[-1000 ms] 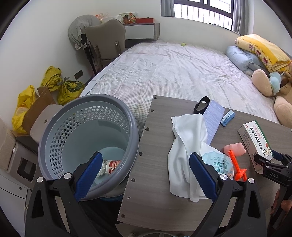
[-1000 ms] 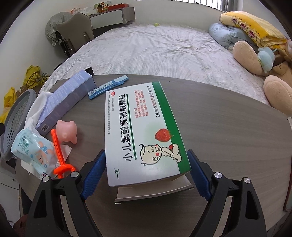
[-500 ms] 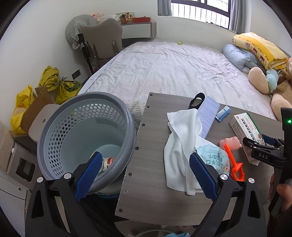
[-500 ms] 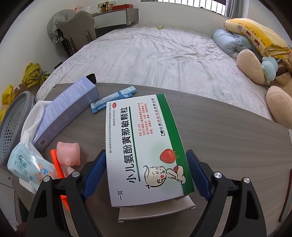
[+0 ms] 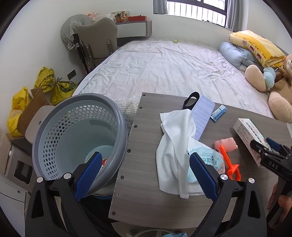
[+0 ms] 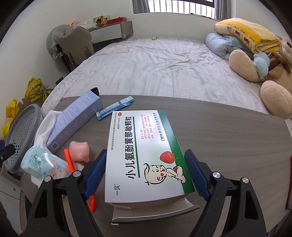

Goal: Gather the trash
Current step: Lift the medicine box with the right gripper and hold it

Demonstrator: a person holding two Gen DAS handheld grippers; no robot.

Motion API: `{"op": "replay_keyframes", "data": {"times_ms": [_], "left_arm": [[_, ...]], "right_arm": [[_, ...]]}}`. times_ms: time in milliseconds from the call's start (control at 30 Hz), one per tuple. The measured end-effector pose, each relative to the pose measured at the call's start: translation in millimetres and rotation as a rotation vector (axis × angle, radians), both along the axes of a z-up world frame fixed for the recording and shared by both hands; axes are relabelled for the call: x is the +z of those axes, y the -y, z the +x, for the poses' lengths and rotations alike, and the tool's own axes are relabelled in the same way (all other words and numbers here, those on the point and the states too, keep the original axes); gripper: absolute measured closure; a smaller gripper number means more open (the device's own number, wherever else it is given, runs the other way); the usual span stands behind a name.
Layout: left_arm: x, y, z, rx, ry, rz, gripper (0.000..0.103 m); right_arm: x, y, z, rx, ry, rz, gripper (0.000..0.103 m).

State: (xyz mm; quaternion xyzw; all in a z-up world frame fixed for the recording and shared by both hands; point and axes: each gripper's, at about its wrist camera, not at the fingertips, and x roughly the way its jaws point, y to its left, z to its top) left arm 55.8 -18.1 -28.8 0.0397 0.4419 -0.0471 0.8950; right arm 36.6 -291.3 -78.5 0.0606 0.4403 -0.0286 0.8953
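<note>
Behind the grey table (image 6: 228, 138) lay a made bed (image 6: 155, 69) with soft toys. Compared with a second earlier, the right tool (image 6: 146, 171) had closed onto the medicine box (image 6: 144, 151) and tipped its near end slightly up (a grasp made, I judge), ready for the laundry-style bin (image 5: 78, 134) at the table's left, while the left tool (image 5: 144, 175) hung open and empty.

grey basket (image 5: 116, 125), white cloth (image 5: 175, 138), table (image 5: 142, 182)

A home bedroom: a wide bed (image 5: 173, 73) with a checked sheet, pillows (image 5: 231, 54), a folded quilt (image 5: 255, 45) and a teddy bear (image 5: 277, 91), beside a barred window (image 5: 197, 7) and a chair (image 5: 98, 40).
</note>
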Motion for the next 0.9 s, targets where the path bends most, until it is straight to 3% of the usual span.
{"op": "replay_keyframes", "data": {"times_ms": [433,900], "left_arm": [[-3.0,6.2,0.7,-0.012,-0.007,0.006,0.008],[-7.6,8.5,-3.1,-0.027,-0.027,-0.001,0.008]], "right_arm": [[-16.4,-8.6,-8.8,0.036,-0.093,-0.005,0.022],[-25.9,-18.9,12.2,0.045,-0.103,-0.069,0.023]]}}
